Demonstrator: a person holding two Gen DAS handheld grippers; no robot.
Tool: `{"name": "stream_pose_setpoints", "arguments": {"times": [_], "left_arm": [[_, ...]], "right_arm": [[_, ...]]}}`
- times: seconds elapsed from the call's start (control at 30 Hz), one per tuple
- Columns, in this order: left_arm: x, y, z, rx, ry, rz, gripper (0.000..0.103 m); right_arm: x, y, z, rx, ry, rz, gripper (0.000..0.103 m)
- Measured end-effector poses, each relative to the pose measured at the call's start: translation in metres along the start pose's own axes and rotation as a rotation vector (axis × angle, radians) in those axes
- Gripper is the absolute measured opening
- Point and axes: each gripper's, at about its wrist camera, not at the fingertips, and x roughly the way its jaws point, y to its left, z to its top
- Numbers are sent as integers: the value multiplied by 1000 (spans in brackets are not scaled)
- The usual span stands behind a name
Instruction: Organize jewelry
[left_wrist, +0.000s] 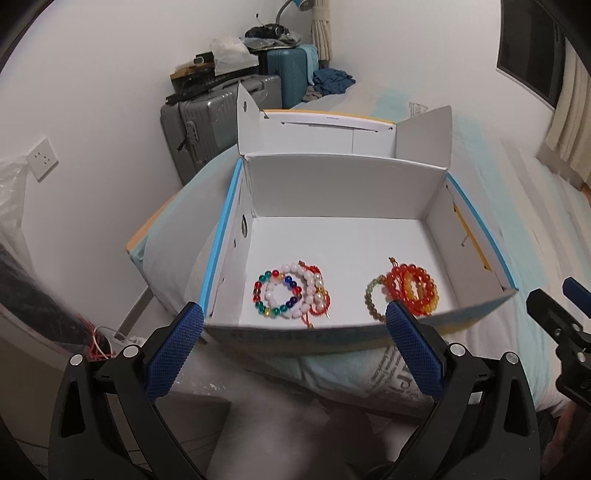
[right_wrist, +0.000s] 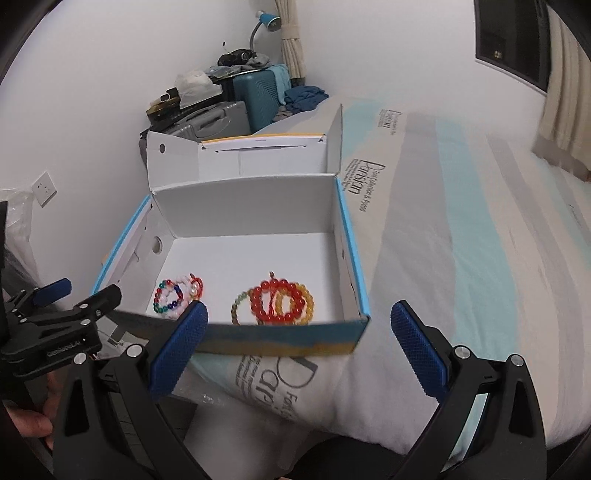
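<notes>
Both tongs are wide open and hold nothing. The left tongs (left_wrist: 295, 317) hang in front of the near wall of the cardboard box (left_wrist: 347, 181) and tilt down toward it. Their blue pads (left_wrist: 173, 350) stand far apart, one at each side of the near wall. The right tongs (right_wrist: 299, 321) tilt down the same way, more to the right, with one pad over the box's near wall and the other over the bed (right_wrist: 461, 258).

The box sits on the bed with its lid folded back. Two little heaps of bead bracelets lie on its white floor, close to the near wall and apart from each other. The left heap (left_wrist: 291, 293) has a ring of green, blue and red beads, white beads and red cord. The right heap (left_wrist: 406, 290) has red, orange and yellow beads, and one dull greenish ring, though motion blur makes its beads hard to tell.

In the right wrist view, part of a hand (right_wrist: 26, 421) shows at the low left edge, under the left tongs.
</notes>
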Motion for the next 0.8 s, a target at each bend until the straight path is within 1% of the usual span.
{"name": "stream_pose_setpoints", "arguments": {"times": [0.13, 0.17, 0.23, 0.37, 0.43, 0.8], "left_arm": [[-9, -3, -15, 0, -3, -20, 97], [-10, -4, -17, 5, -4, -15, 97], [-13, -7, -21, 12, -11, -14, 97], [-15, -7, -25, -5, -6, -40, 97], [-15, -7, -27, -1, -8, -26, 97], [-12, -10, -32, -5, 3, -24, 97]], "right_arm": [[-9, 2, -11, -2, -14, -19, 96], [-10, 2, -11, -6, -18, -20, 96], [-14, 4, -14, -7, -19, -17, 96], [-16, 6, -16, 2, -8, -8, 95], [-18, 8, -16, -5, -13, -7, 95], [-15, 6, -18, 7, 0, -7, 95]]}}
